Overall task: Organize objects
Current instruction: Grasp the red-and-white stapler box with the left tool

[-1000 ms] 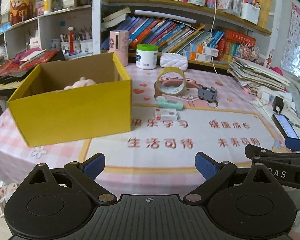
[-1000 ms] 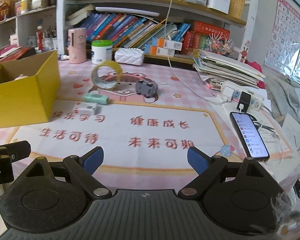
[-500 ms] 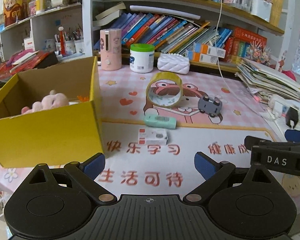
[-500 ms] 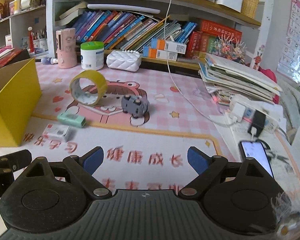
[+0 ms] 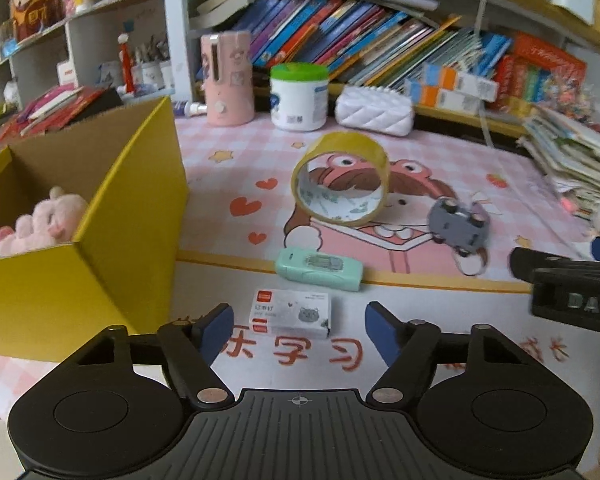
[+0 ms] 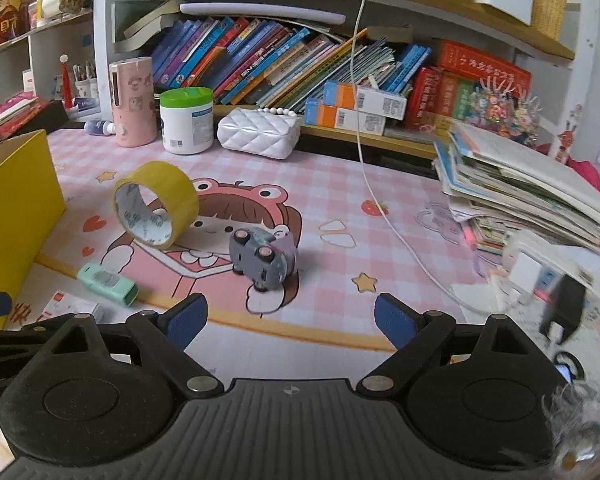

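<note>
Two handheld grippers hover over a pink cartoon-print table w/ loose items waiting to be sorted. Left gripper (image 5: 298,322), bottom centre of its view, has blue pads either side of a small white staple box (image 5: 291,313) lying flat; jaws have just been closing, now partway in, pads not yet touching the box. Judging by the line-up, this box is the next pick. Right gripper (image 6: 290,322), bottom centre of its view, has jaws wide w/ nothing between them; it points toward a grey toy car (image 6: 262,258) tipped on its side, wheels showing, centre frame, probably its target.

Other loose items: mint green case (image 5: 319,269) just beyond the staple box; yellow tape roll (image 5: 341,178) standing on edge, mid-frame, beside the car.

Containers: yellow cardboard box (image 5: 128,216), open top, at left of the left view, close beside the staple box so the drop is likely short. Inside sits a pink plush toy (image 5: 46,220); rest of interior mostly hidden. At the table's far edge, upper centre: white tub w/ green lid (image 5: 299,97), lid on, contents unseen, next to a pink cylinder (image 5: 227,78) and a white quilted pouch (image 5: 374,110), closed.
</note>
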`<action>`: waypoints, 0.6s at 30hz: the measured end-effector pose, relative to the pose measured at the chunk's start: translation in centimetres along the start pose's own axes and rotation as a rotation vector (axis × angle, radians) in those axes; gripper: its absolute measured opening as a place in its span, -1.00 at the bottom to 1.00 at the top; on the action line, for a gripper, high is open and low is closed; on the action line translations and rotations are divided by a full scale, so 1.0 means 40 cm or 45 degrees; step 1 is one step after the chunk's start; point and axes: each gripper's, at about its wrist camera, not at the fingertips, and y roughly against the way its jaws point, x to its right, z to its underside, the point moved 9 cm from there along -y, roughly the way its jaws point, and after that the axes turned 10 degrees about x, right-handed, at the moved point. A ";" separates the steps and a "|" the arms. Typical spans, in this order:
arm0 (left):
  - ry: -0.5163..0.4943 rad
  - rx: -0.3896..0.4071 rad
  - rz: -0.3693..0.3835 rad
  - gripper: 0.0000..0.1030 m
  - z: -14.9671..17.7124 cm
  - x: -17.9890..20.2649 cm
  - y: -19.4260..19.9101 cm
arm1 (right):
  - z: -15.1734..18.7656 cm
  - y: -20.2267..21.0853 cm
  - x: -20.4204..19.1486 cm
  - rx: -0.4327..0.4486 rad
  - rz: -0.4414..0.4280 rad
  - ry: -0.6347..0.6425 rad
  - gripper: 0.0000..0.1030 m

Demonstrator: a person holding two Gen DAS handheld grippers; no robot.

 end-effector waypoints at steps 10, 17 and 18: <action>0.003 -0.103 -0.072 0.36 0.033 -0.012 -0.111 | 0.003 -0.113 0.015 -0.041 -0.066 -0.004 0.75; 0.004 -0.105 -0.033 0.04 0.029 -0.005 -0.112 | -0.001 -0.179 0.011 -0.062 -0.096 -0.005 0.73; 0.012 -0.104 -0.030 0.04 0.027 -0.007 -0.105 | -0.002 -0.189 0.011 -0.065 -0.099 -0.003 0.72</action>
